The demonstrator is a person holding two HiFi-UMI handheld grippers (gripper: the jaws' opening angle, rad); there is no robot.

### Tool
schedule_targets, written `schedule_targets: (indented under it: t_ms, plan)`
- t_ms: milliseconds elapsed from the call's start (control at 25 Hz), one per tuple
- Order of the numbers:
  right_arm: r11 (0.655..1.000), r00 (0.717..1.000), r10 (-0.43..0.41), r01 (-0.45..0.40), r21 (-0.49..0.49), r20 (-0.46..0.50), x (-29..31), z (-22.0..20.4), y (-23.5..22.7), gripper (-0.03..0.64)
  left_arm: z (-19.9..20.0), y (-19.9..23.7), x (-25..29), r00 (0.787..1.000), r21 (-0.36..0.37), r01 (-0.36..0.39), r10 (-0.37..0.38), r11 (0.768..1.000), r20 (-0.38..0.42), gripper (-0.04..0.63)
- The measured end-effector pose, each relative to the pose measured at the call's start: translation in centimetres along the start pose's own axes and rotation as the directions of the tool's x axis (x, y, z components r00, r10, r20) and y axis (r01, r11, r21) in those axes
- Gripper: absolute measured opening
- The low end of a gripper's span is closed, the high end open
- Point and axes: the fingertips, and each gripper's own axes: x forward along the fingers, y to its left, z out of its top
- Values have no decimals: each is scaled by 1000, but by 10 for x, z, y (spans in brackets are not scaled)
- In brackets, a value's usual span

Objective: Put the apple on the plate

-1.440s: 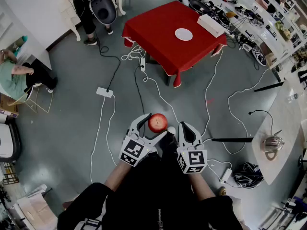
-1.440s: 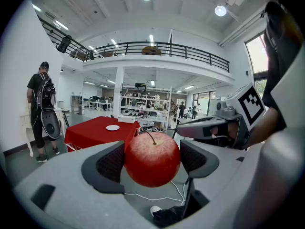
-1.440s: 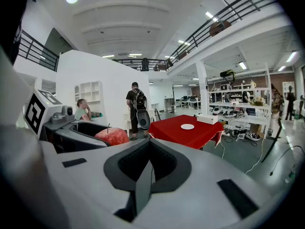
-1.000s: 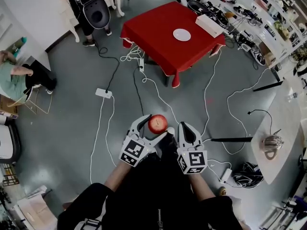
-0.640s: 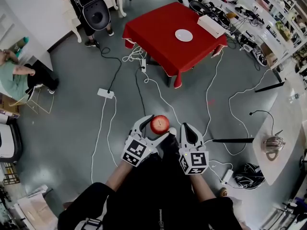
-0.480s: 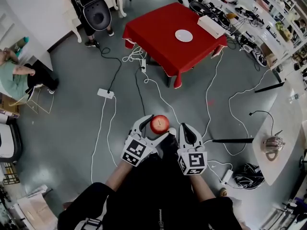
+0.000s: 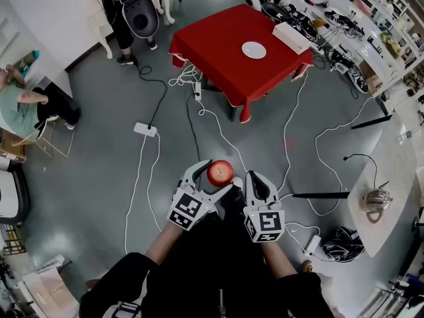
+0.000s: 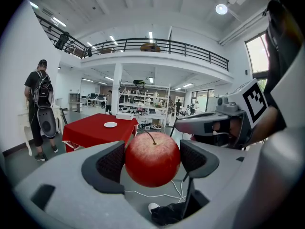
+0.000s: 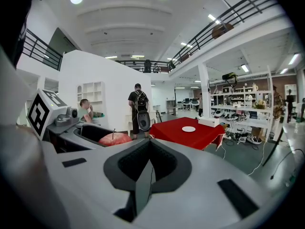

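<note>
**Apple gripped, table well ahead**

Cables (image 7: 149, 171) trail over the grey floor on the left, running from a power strip (image 7: 144, 128) toward the table. The left gripper (image 7: 214, 175) is clamped on the apple (image 8: 152, 158). Its two dark pads press the red flanks from either side, stem up. The fruit hangs in the air in front of the person's body, well apart from its goal. Just beside it, the right gripper (image 7: 257, 181) carries nothing, its jaws closed together (its own view shows the pads meeting with no gap). Further ahead stands the red table (image 7: 212, 58), with the white plate (image 7: 254, 50) near its middle and a white box (image 7: 291, 36) toward its right edge.

The step in hand looks like the carry. To do it well, the squeeze should be even so the round fruit does not roll out between the pads. The gripper should be held level with the stem upward, and each step placed clear of the cables that cross the path. The approach is best made toward the table's near side, so the plate is reached without brushing the box.
</note>
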Motion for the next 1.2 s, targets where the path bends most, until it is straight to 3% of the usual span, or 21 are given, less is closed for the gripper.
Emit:
schedule_targets:
  t_ms: [720,1200]
  plan:
    - [1000,1000,10,-10,22,-13,18,-1,-12,11,-2,12,18,1000,-10,2,-2,1000,-24,368]
    - [999,999,16,-14,47,-39,64,6,-61,11,13,44,77,999,-19,10,-11,1000,-49,368]
